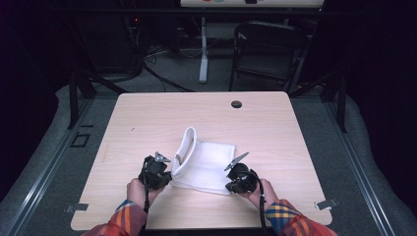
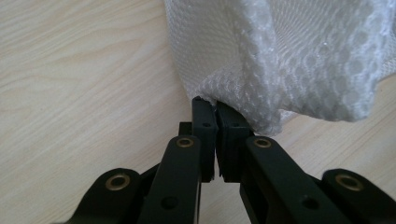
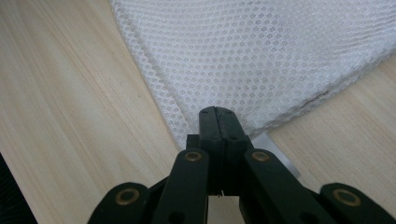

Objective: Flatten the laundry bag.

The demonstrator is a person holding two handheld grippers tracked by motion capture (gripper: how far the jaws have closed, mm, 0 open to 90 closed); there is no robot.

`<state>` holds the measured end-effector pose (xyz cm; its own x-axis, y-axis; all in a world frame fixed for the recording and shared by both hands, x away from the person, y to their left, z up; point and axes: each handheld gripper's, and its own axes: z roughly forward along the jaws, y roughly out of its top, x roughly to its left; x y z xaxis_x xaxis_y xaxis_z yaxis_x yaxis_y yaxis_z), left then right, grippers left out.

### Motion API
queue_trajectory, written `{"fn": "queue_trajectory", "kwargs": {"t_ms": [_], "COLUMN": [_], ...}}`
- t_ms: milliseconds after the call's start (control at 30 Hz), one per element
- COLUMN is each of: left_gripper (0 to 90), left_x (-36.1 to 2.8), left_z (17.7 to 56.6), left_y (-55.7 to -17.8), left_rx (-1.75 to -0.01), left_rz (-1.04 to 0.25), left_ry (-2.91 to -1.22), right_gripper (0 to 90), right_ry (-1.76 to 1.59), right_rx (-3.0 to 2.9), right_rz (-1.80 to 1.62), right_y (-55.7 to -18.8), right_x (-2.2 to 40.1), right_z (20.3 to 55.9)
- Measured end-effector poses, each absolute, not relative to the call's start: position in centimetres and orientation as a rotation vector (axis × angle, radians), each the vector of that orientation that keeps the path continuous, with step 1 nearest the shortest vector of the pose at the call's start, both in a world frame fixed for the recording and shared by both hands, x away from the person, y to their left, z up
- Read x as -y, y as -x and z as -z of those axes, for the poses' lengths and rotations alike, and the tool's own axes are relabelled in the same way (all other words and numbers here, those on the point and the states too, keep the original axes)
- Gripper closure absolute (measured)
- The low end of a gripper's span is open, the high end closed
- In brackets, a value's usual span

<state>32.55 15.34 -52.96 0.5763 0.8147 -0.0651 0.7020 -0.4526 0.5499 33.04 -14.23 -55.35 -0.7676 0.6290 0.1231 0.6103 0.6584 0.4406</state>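
- Dark room behind, folding chair and a white table leg at the far end; light wood table up front with a black round plug near its far edge.
- White mesh cloth lies on the table between the two grippers, its left part lifted into a standing fold just beyond the left gripper.
- Left gripper sits at the cloth's near-left corner, jaws pressed together pinching the mesh; in the left gripper view the fabric bunches up right above the jaw tips.
- Right gripper at the near-right corner, jaws squeezed tight on the mesh edge; in the right gripper view the cloth spreads flat ahead of the tips, table wood on both sides.
- Hands in plaid sleeves come in from the near edge, one behind each gripper.
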Motion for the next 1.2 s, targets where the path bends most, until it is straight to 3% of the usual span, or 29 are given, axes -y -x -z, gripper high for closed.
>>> {"fn": "queue_trajectory", "kwargs": {"t_ms": [267,567,733,1200], "left_gripper": [82.3,51.1,40.7,31.7], "left_x": [-16.2,-17.0,-17.5,-14.5], "left_z": [52.8,52.4,52.0,52.1], "left_y": [-32.5,-31.8,-30.6,-31.8], "left_rx": [-1.225,-1.239,-1.181,-0.993], "left_rz": [-0.261,-0.219,-0.195,-0.261], "left_ry": [-2.288,-2.313,-2.341,-2.384], "right_gripper": [90.0,90.0,90.0,90.0], "right_ry": [-1.050,-1.071,-1.092,-1.116], "right_rx": [-2.828,-2.807,-2.794,-2.791], "right_rz": [-0.723,-0.705,-0.718,-0.693], "right_y": [-33.1,-33.3,-33.4,-33.9], "right_x": [14.2,14.6,14.9,15.3], "right_z": [55.3,55.3,55.3,55.2]}}
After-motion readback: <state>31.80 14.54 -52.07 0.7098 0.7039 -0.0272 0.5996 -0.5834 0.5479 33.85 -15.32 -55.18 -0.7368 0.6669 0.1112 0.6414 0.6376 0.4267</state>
